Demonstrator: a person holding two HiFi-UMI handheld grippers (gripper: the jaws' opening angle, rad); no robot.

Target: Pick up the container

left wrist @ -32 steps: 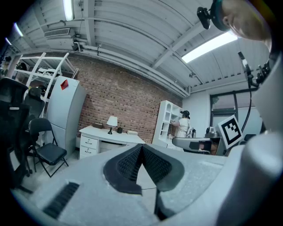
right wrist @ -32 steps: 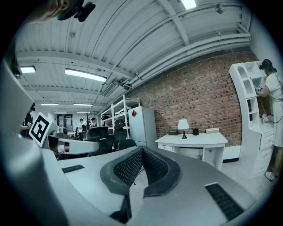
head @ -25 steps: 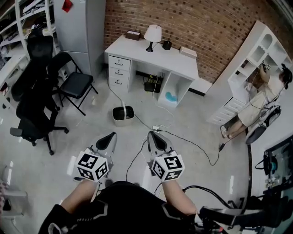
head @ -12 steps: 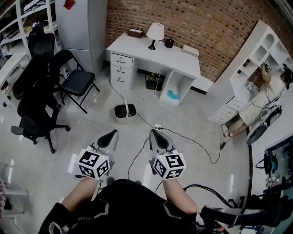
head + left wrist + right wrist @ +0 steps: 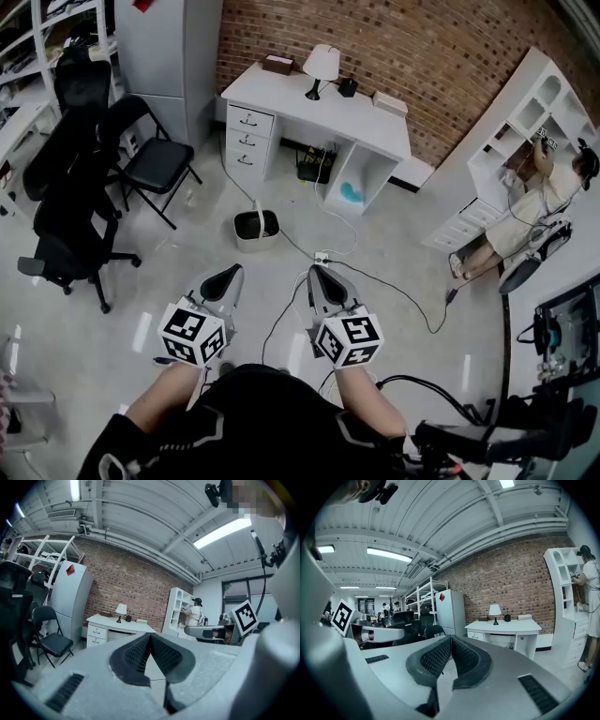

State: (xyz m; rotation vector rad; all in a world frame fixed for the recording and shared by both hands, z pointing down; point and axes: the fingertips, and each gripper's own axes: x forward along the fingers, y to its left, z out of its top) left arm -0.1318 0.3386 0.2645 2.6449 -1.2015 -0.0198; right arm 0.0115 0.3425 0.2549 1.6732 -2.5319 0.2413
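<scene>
The container (image 5: 255,230) is a small white bin with a dark inside and an upright handle. It stands on the pale floor in front of the white desk (image 5: 375,117), seen only in the head view. My left gripper (image 5: 228,274) and right gripper (image 5: 317,272) are held side by side, pointing towards the bin and well short of it. Both are shut with nothing between the pads. In the left gripper view the left gripper (image 5: 150,635) has its ribbed pads meeting; the right gripper (image 5: 451,638) looks the same in its view. The jaws hide the bin in both gripper views.
A lamp (image 5: 322,64) and small boxes sit on the desk. A folding chair (image 5: 155,169) and a black office chair (image 5: 66,225) stand at the left beside a grey cabinet (image 5: 169,47). Cables and a power strip (image 5: 321,258) cross the floor. A person (image 5: 525,202) stands at white shelves, right.
The head view has drifted a little, so the desk and bin sit slightly higher in the picture. Both grippers moved together a short way and stay shut and empty.
</scene>
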